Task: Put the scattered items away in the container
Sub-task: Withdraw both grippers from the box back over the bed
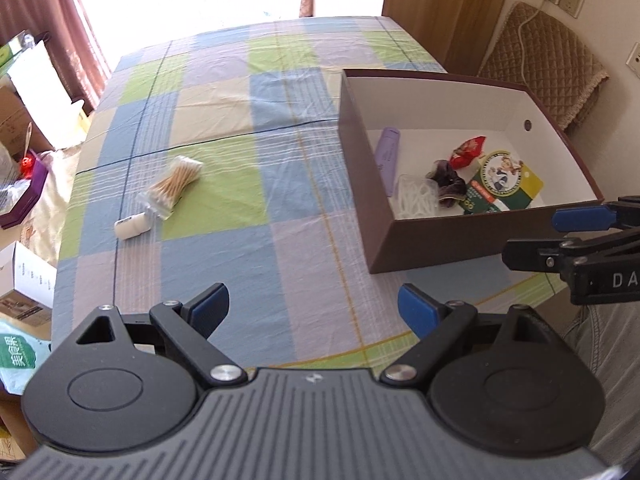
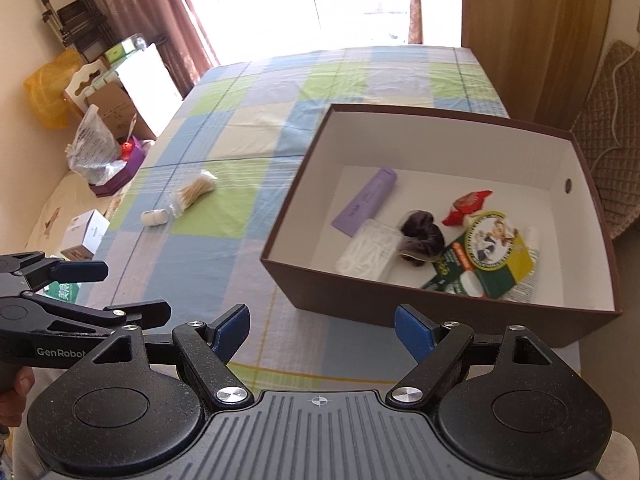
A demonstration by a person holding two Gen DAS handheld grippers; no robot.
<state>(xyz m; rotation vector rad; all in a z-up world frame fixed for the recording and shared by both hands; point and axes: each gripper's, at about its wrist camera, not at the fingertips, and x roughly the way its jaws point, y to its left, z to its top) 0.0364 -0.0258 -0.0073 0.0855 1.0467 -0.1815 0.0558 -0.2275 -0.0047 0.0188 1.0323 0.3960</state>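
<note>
A brown box point(image 1: 362, 168) point(image 2: 452, 314) with a white inside stands on the checked tablecloth at the right. In it lie a purple tube point(image 2: 366, 202), a clear case of white picks point(image 2: 370, 250), a dark scrunchie point(image 2: 422, 236), a red snack packet point(image 2: 470, 206) and a green carded pack point(image 2: 486, 256). Out on the cloth to the left lie a bag of cotton swabs point(image 1: 174, 186) point(image 2: 194, 192) and a small white bottle point(image 1: 132, 226) point(image 2: 155, 217). My left gripper point(image 1: 314, 312) is open above the near cloth, well short of both. My right gripper point(image 2: 320, 334) is open before the box's near wall.
The table point(image 1: 224, 264) is covered by the checked cloth. Cardboard boxes and bags point(image 2: 100, 132) crowd the floor at the left. A wooden cabinet point(image 1: 444, 4) and a padded chair point(image 1: 548, 60) stand behind the box at the right. A window with curtains lies beyond the far edge.
</note>
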